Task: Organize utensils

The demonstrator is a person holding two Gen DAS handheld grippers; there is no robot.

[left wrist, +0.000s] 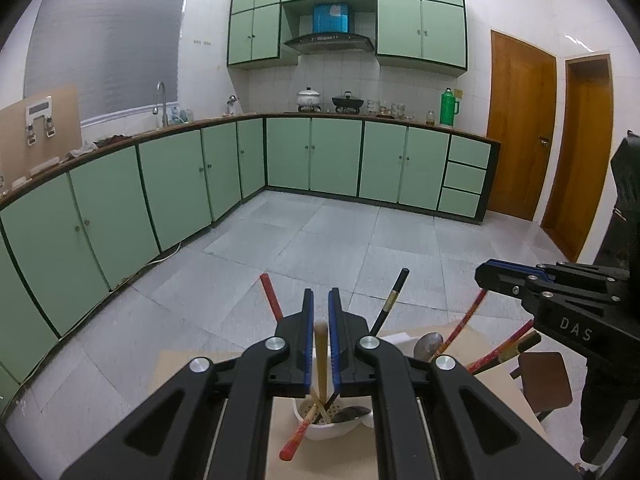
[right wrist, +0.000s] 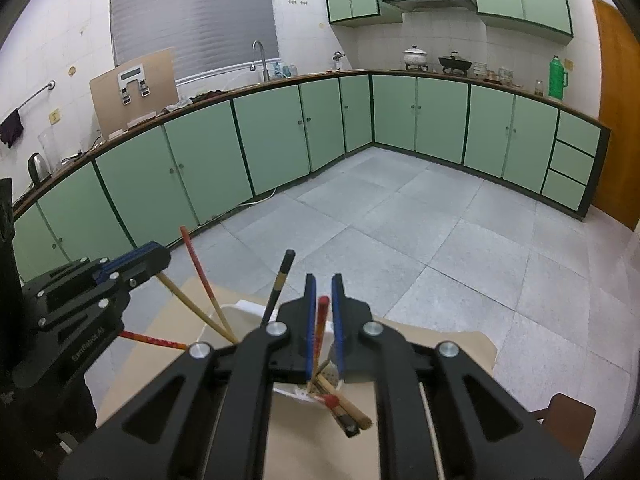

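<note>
In the left wrist view my left gripper (left wrist: 320, 320) is shut on a tan wooden chopstick (left wrist: 320, 360) that stands over a white perforated holder (left wrist: 320, 420) with several chopsticks and a metal spoon (left wrist: 427, 345). My right gripper (left wrist: 486, 276) shows at the right edge, over red chopsticks (left wrist: 464, 324). In the right wrist view my right gripper (right wrist: 323, 308) is shut on a red chopstick (right wrist: 321, 328) above the white holder (right wrist: 256, 310). My left gripper (right wrist: 160, 260) shows at left, holding the tan chopstick (right wrist: 188, 304).
The holder stands on a tan table (left wrist: 188, 364) whose far edge drops to the grey tiled floor (left wrist: 320, 232). A brown stool (left wrist: 546, 380) stands at the right. Green cabinets (left wrist: 312, 156) line the far walls.
</note>
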